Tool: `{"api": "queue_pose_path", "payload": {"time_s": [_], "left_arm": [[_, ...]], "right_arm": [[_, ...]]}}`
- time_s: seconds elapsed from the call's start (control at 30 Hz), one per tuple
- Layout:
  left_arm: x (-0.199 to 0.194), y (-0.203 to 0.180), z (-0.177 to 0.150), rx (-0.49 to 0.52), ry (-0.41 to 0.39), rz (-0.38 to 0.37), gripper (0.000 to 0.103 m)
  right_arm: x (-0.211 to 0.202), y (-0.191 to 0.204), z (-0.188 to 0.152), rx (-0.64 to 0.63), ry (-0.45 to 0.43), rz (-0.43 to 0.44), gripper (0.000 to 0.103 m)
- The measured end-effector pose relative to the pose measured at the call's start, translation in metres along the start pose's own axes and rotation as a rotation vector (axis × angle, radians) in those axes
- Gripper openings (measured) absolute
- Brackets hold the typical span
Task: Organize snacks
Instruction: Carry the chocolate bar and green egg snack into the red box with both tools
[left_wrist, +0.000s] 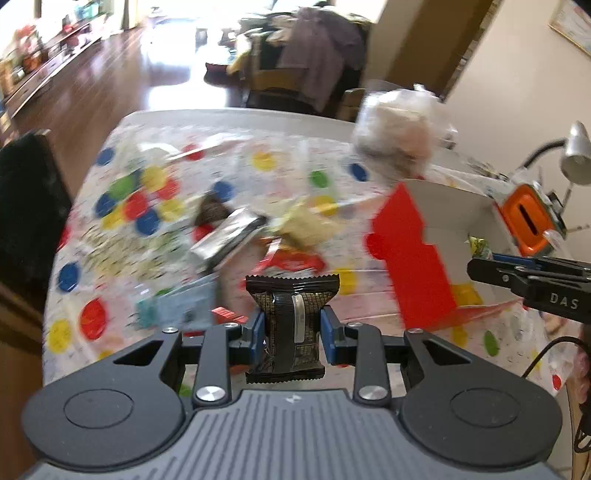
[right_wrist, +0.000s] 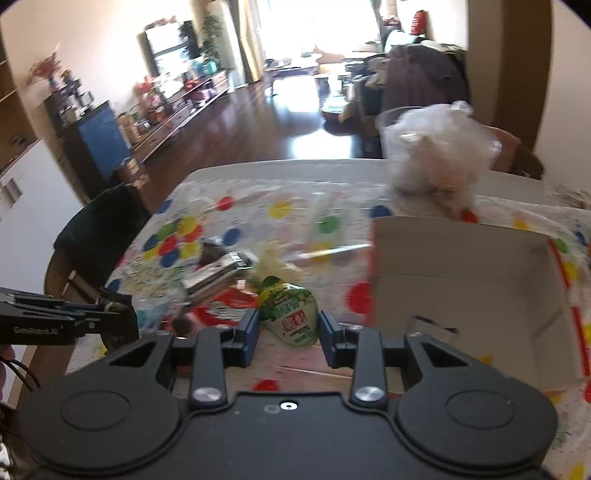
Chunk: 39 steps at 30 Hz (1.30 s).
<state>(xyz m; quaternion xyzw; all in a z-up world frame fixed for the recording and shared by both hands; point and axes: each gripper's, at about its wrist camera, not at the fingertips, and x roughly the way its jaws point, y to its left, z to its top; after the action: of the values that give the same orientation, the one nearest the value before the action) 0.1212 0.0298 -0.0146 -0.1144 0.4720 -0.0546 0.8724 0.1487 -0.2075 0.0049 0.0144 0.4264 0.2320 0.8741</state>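
My left gripper (left_wrist: 292, 328) is shut on a dark brown snack packet (left_wrist: 291, 321) and holds it above the table. My right gripper (right_wrist: 288, 330) is shut on a green and white snack packet (right_wrist: 291, 314), held left of the open cardboard box (right_wrist: 469, 295). The box, red outside and white inside, also shows in the left wrist view (left_wrist: 417, 266). The right gripper shows at the right edge of the left wrist view (left_wrist: 476, 264), over the box. Several loose snacks lie on the table: a silver bar (left_wrist: 229, 236), a yellowish packet (left_wrist: 310, 227), a red packet (right_wrist: 225, 306) and a light blue packet (left_wrist: 181, 306).
The table has a cloth with coloured dots (left_wrist: 147, 199). A clear bag of pale items (left_wrist: 399, 133) stands behind the box. A desk lamp (left_wrist: 576, 155) is at the far right. A dark chair (left_wrist: 26, 206) stands at the table's left side. The left gripper shows at the left edge of the right wrist view (right_wrist: 114, 306).
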Motion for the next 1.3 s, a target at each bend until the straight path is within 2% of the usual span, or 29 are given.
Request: {"api": "queue_pose_path", "payload": {"time_s": [0.33,0.67,0.97,1.3], "left_arm": [[0.033,-0.105,0.033,0.099,0.018,-0.057,0.03],[0.086,-0.199,0.056,0.161,0.082,-0.096,0.03],[0.147,-0.249,0.064,0.201,0.155,-0.06,0.03],[0.207,-0.259,0.067,0.198,0.235,0.029,0.03]], "right_arm": [[-0.018,-0.099,-0.006,0.069,-0.002,-0.072,0.034],[-0.007,-0.184,-0.011,0.075,0.05,-0.125,0.034],[0.026,-0.213,-0.025,0.021,0.148,-0.149,0.034],[0.073,-0.211,-0.03,-0.042,0.243,-0.137,0.034]]}}
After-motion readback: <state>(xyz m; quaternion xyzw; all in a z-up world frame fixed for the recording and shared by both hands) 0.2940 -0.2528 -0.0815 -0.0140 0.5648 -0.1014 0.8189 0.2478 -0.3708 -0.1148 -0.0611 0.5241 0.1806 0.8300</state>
